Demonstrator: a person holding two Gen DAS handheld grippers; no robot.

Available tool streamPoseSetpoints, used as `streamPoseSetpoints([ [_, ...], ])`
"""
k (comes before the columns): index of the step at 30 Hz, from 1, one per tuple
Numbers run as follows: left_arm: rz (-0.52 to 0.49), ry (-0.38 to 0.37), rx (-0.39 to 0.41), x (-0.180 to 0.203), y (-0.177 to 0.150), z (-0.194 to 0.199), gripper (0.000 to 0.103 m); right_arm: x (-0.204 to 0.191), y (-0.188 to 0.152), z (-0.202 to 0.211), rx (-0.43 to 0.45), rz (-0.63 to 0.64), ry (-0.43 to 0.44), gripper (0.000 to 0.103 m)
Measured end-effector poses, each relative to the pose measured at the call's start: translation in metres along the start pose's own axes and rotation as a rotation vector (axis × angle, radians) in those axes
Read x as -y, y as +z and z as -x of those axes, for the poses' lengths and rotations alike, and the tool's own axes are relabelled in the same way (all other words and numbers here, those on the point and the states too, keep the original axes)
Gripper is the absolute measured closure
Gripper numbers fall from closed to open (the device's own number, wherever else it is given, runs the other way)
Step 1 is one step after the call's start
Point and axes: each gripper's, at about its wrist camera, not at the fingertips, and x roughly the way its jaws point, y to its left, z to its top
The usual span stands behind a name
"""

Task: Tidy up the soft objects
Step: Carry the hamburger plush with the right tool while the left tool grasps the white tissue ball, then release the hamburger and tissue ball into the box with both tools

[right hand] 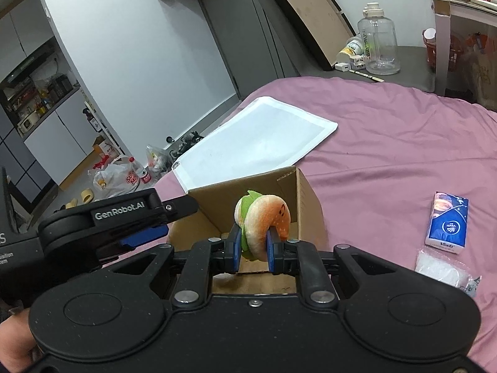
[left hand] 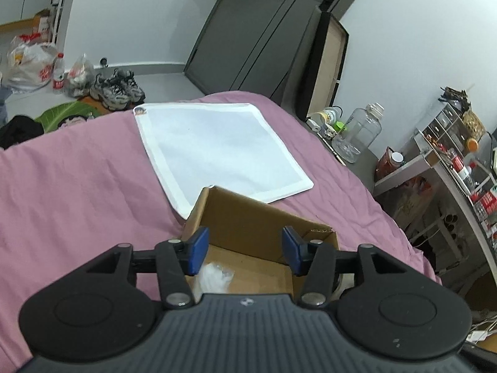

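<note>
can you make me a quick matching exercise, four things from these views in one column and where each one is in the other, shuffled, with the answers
Things:
1. burger plush
2. white cloth
3. tissue pack
4. clear crinkly bag

Places:
A. flat on the pink bedsheet, beyond the box
B. inside the cardboard box
C. clamped in the right gripper
D. on the sheet, right of the box

Pairs: 1-C, 2-A, 3-D, 4-B
</note>
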Motion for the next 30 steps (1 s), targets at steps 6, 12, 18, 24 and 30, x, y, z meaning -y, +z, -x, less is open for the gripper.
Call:
streamPoseSetpoints([
  [6, 0.01, 0.023, 0.006, -0.001, 0.001, 0.006, 0.05, -0.006, 0.006, -0.004, 0.007, 0.019, 0.033, 0.078],
  [12, -0.011, 0.035, 0.005, 0.007, -0.001, 0.011, 0.046, 0.0, 0.011, 0.013, 0.032, 0.018, 0.007, 0.056],
  [18, -0.06, 0.045, 0.013, 0.021, -0.009, 0.018, 0.038, 0.025, 0.012, 0.048, 0.076, -0.011, -0.028, 0.03],
  [24, -0.101, 0.045, 0.009, 0.041, -0.023, 0.029, 0.037, 0.055, 0.006, 0.08, 0.143, -0.045, -0.087, 0.012],
  [30, -0.196, 0.054, 0.014, 0.067, -0.039, 0.042, 0.028, 0.075, 0.0, 0.099, 0.135, -0.041, -0.118, 0.008],
])
